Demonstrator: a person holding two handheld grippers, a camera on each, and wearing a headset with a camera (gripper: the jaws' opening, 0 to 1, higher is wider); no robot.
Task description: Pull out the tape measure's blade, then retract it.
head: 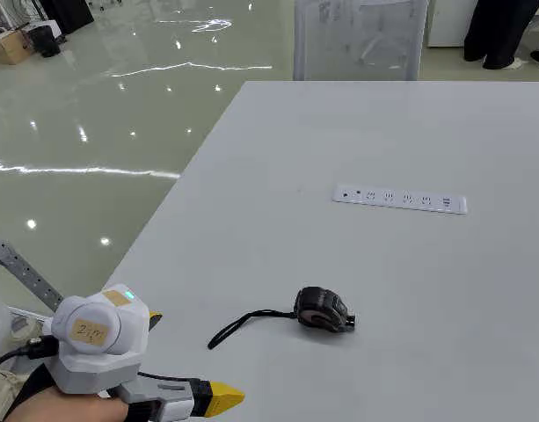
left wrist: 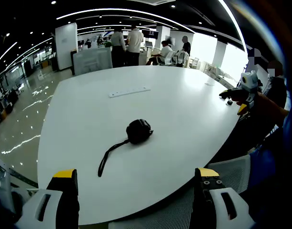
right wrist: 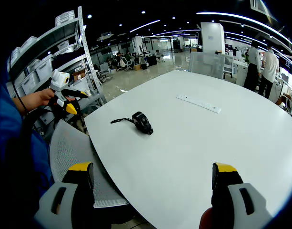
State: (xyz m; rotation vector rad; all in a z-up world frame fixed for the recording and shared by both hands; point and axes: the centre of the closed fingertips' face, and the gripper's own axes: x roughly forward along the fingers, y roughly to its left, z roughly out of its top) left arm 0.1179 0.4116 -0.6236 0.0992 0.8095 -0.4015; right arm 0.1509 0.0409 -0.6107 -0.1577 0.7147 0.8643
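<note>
Two yellow-tipped tongs are gaping wide and empty, left tongs (left wrist: 136, 174) and right tongs (right wrist: 153, 167) hovering off the white worktop (head: 383, 132), presumably lining up on the black round-cased tape measure (head: 322, 309) lying near its edge, blade not yet pulled.

We find the head view set high over the near left edge of the table (head: 383, 290), facing forward and down. The tape measure (head: 322, 309) lies close below it, and the power strip (head: 399, 199) lies further on.

The left gripper view rides the left gripper (left wrist: 136, 174), low at the table's edge. It faces across the top with the tape measure near ahead.

The right gripper view rides the right gripper (right wrist: 153, 167) at another stretch of the edge, further from the tape measure.

All three views share the table, tape measure and power strip. Each gripper view catches the opposite gripper beyond the edge.
</note>
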